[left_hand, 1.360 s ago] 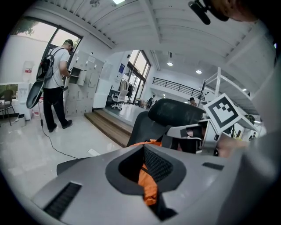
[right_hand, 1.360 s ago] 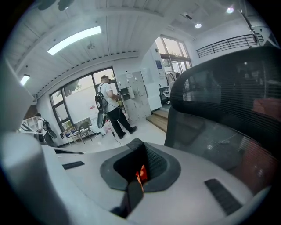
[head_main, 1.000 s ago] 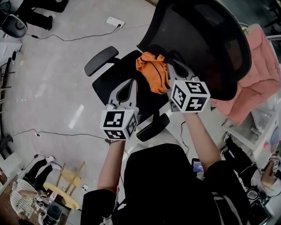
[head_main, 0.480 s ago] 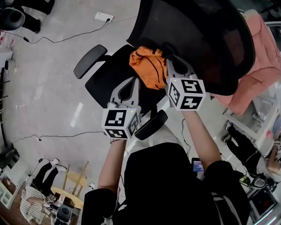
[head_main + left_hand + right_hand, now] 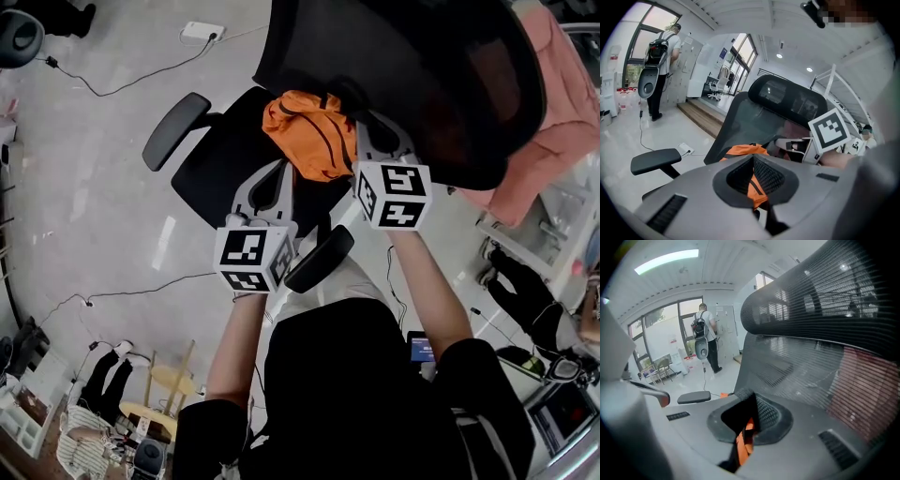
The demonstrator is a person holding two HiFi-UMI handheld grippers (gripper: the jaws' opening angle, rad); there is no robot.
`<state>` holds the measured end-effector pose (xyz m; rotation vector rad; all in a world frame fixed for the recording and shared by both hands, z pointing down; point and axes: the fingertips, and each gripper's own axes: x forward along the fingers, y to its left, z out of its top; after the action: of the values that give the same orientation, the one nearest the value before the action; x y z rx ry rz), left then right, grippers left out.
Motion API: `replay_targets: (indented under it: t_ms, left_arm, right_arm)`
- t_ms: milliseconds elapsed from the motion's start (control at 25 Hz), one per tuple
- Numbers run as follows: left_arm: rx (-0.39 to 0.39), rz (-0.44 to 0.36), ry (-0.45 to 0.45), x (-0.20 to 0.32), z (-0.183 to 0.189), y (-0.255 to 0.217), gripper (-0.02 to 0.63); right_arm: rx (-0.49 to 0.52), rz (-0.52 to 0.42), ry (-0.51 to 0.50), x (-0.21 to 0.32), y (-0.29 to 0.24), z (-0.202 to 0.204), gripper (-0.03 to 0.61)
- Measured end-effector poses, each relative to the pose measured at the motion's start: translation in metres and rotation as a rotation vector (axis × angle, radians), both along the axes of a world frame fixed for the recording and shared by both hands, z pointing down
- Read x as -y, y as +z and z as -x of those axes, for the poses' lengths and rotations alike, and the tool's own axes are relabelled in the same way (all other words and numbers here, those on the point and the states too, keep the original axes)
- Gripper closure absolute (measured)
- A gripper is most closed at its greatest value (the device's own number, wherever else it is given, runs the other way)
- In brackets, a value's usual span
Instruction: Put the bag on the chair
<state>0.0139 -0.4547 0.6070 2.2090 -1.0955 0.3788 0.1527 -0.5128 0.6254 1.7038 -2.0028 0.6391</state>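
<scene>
— How did the two tongs stand?
— The left gripper (image 5: 283,172) and the right gripper (image 5: 362,127) were both closed, each pinching orange cloth of the bag (image 5: 306,133).
— Where was the bag?
— Between their tips, over the seat of the chair (image 5: 217,161), near its backrest.

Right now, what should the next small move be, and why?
Probably ease the bag down onto the seat: the left gripper and right gripper are both shut on its orange fabric, and it hangs over the seat by the backrest.
</scene>
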Motion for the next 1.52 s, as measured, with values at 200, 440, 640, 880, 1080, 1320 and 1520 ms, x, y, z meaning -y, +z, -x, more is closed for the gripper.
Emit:
replay_targets:
  t_ms: [200,440,640,880,1080,1320,1520]
  left_arm:
    - [0.008,0.004,-0.005,-0.008,0.001,0.000,0.603]
    - [0.014,0.008,-0.015,-0.016,0.004,-0.002,0.603]
    - [0.012,0.008,-0.007,-0.024,0.001,-0.003,0.603]
    - [0.003,0.007,0.003,-0.027,-0.004,-0.008,0.603]
    - [-0.009,0.007,-0.005,-0.027,-0.007,-0.011,0.603]
    - [-0.022,0.009,0.004,-0.035,-0.009,-0.018,0.603]
    - [-0.026,-0.002,0.021,-0.046,-0.012,-0.025,0.603]
  right_arm:
    - [0.016,0.005,0.011,-0.008,0.000,-0.005,0.578]
    - [0.065,0.017,0.003,-0.014,0.001,0.002,0.578]
    - [0.086,0.034,-0.012,-0.018,0.002,0.006,0.577]
    - [0.108,0.048,0.002,-0.023,0.004,0.002,0.485]
    - [0.128,0.055,-0.002,-0.023,0.004,-0.003,0.472]
    - [0.122,0.062,-0.018,-0.031,-0.003,0.003,0.472]
    - [0.122,0.069,-0.018,-0.041,-0.008,0.004,0.469]
